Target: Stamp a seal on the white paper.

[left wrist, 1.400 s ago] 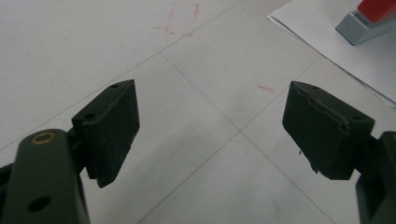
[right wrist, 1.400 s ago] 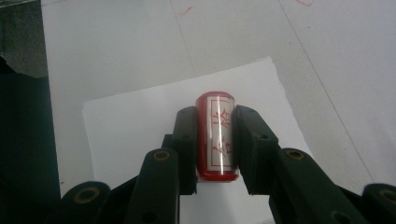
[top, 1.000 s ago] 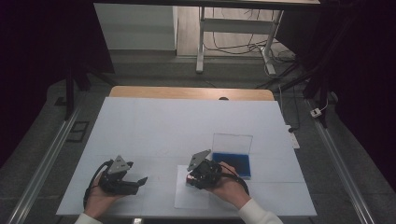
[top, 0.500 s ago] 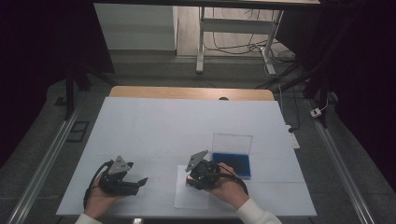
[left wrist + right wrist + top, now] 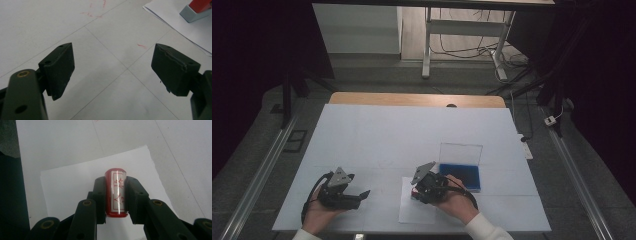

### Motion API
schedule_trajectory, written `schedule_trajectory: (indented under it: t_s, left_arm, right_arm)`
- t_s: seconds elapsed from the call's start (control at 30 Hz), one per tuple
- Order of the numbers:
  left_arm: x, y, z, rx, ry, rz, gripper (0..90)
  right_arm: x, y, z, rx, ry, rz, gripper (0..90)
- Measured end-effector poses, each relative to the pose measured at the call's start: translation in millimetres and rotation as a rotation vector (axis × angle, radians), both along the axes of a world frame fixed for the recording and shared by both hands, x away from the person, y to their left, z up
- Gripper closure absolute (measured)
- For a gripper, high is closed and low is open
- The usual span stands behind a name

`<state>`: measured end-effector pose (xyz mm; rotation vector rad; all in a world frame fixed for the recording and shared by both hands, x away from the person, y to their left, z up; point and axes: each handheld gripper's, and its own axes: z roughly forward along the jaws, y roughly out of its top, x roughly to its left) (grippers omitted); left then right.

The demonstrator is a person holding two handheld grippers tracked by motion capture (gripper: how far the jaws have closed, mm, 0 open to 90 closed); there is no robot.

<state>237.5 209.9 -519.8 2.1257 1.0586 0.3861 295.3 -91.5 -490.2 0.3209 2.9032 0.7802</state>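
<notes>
Right tongs [image 5: 115, 195] clamped on one red stamp [image 5: 115, 191] (over one paper sheet [image 5: 67, 187]), left tongs [image 5: 112, 72] apart.

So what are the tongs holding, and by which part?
Right tongs clamp the red stamp with a silver label by its sides; left tongs hold nothing.

Matte black two-jaw left gripper [image 5: 113, 72] — blocky pads, small screw holes, one brass rivet behind the fingers. Matching black right gripper [image 5: 116, 197], brass rivets on both links. Grey three-cornered plates above the fingers; black cables trailing; white sleeve cuffs.
</notes>
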Motion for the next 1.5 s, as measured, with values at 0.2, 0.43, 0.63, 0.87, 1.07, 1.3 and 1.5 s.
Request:
schedule_trajectory:
  t_s: [0.2,0.43,0.63,0.87,1.07,1.3,1.5]
  left_arm:
    - [0.1,0.0,0.0,0.0,0.0,0.0,19.2]
    - [0.7,0.7,-0.3,0.0,0.001,0.004,19.2]
    - [1.3,1.2,-0.4,-0.004,0.002,0.004,19.3]
    - [1.2,2.0,-0.4,-0.005,-0.002,0.007,19.3]
    - [1.0,2.6,-0.2,-0.005,-0.002,0.007,19.4]
    - [1.2,2.3,-0.4,-0.002,-0.003,0.007,19.3]
    - [1.1,2.9,0.0,-0.003,-0.005,0.008,19.4]
  right_arm:
    - [0.7,-0.3,0.1,-0.001,0.002,0.001,71.2]
    - [-1.4,0.1,0.7,-0.005,0.0,-0.009,71.0]
    - [-5.1,1.0,1.8,-0.002,-0.033,-0.005,70.6]
    - [-4.5,-1.2,4.5,0.017,-0.031,-0.01,70.3]
    - [-4.9,-2.9,5.6,0.039,-0.026,-0.011,70.1]
    - [-9.7,-4.1,14.4,0.07,-0.036,-0.003,70.1]
    - [-11.8,-5.8,20.2,0.089,-0.037,-0.012,70.1]
